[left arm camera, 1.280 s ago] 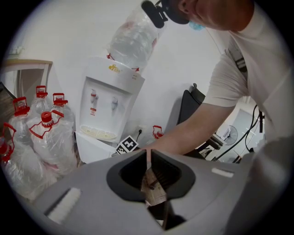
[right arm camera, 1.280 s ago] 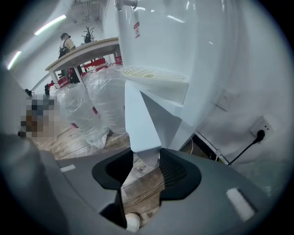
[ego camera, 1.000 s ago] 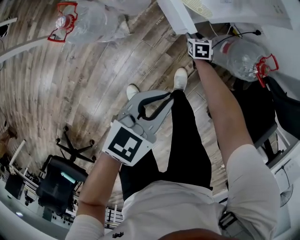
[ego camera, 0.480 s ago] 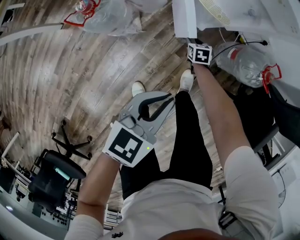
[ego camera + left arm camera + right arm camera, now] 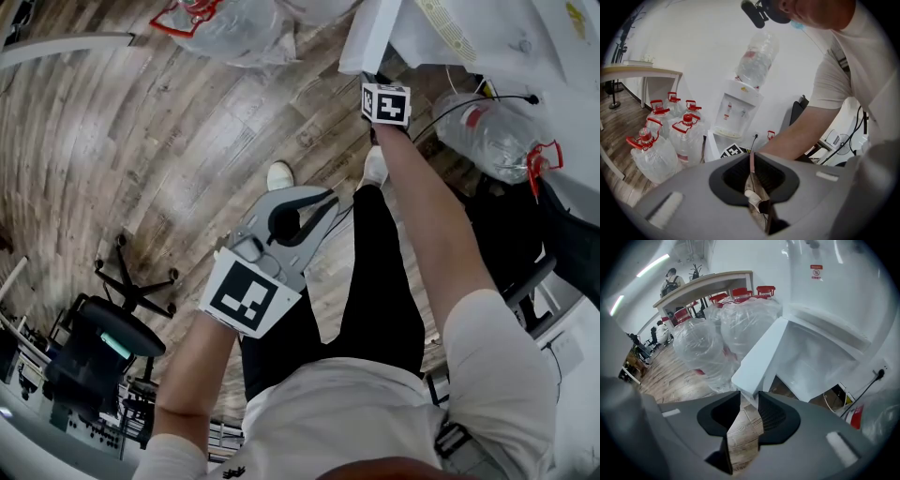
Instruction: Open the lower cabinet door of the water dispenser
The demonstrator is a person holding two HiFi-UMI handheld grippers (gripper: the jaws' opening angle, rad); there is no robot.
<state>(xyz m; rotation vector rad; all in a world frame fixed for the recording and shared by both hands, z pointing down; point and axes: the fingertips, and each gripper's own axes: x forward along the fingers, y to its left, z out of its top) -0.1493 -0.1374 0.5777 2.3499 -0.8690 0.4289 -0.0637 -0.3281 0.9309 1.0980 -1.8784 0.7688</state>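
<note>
Water dispenser stands against the white wall, an inverted bottle on top

- Cabinet door: at the dispenser's foot, swung well out from the body. The cabinet opening behind it is exposed: pale walls, contents hard to make out
- Right gripper: low in front of the dispenser, jaws a narrow way apart and closed on the door's lower free corner. Wood floor shows through the gap behind the tips
- Left gripper: held back from the dispenser, over the person's legs in the head view, jaws pressed together to a slit
- Room to move: open wood floor in front of the dispenser. On the door's swing side a cluster of red-capped water bottles sits just beside the door's outer face, so that side is tight. On the dispenser's other side lies another bottle, with a black cable plugged into the wall
- Hard to see: in the head view the right jaws are hidden behind the marker cube, and the dispenser is cut off by the top edge. The door's hinge side cannot be made out in any view
</note>
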